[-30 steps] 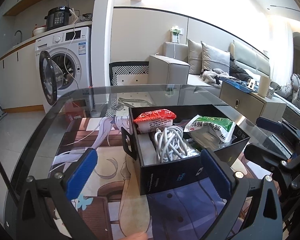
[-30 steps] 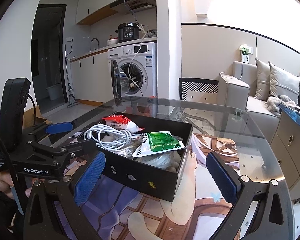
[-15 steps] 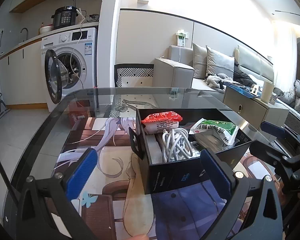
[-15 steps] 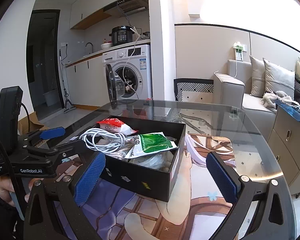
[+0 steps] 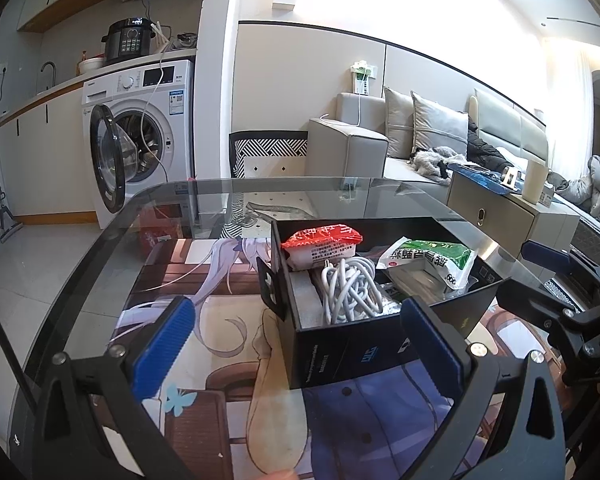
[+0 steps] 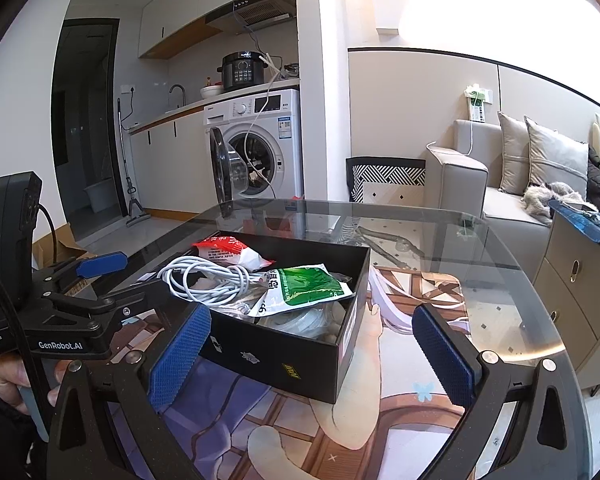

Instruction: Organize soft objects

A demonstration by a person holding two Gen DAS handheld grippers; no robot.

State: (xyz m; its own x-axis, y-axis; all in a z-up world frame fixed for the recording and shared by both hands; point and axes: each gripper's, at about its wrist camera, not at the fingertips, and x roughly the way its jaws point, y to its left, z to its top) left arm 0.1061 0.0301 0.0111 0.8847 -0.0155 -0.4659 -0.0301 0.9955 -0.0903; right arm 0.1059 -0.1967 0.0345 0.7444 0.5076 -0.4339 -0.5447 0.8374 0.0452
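The black box (image 5: 364, 336) sits on the glass table (image 5: 100, 264), toward its near edge. The white cable (image 5: 350, 290), red packet (image 5: 322, 246) and green packet (image 5: 432, 258) are gathered inside, apparently for containment. The left gripper (image 5: 296, 342) and right gripper (image 6: 308, 356) are held before it, jaws apart, empty.

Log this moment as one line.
left gripper open | right gripper open | black box holds cable, packets | nothing grasped

I see a round glass table (image 6: 480, 248) with an anime-print mat (image 5: 220, 344) lying flat on it. A black open box (image 6: 300, 364) sits directly on the mat, near the table's middle.
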